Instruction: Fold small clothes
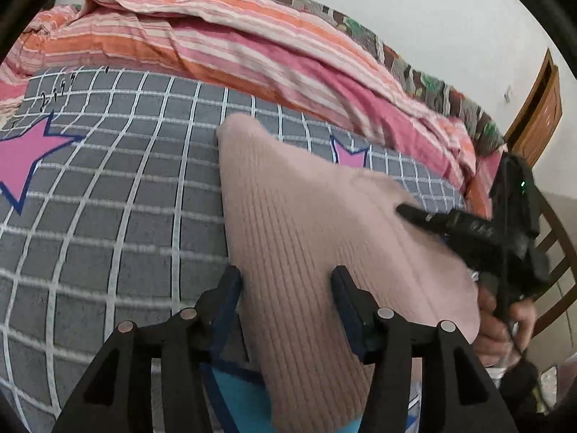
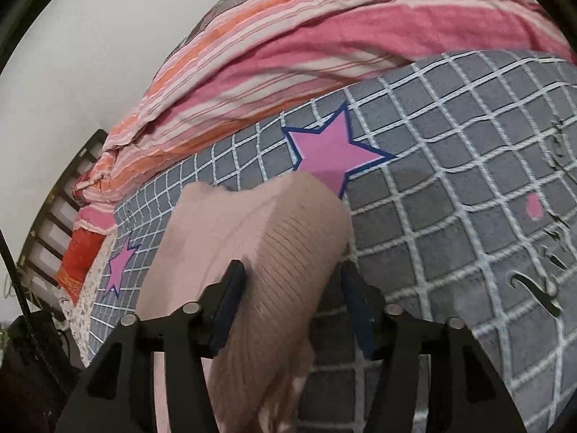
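Left gripper [image 1: 286,281]: jaws spread wide, straddling ribbed knit without pinching it.
Garment: a pale pink ribbed knit garment [image 1: 306,216] lies on the grey checked blanket [image 1: 126,198], bunched and partly doubled over; which piece of clothing it is cannot be told.
Right gripper [image 2: 294,281]: jaws also parted, a raised fold of the knit standing between them, not clamped.
Step in hand: likely positioning for a grip on the near edge, ahead of a fold.
Next move: both jaws need to close on matching edge points, then carry the cloth over evenly.
Surroundings: pink star prints [image 2: 331,151] on the blanket; striped pink-orange quilt [image 1: 234,36] heaped behind, on the bed.
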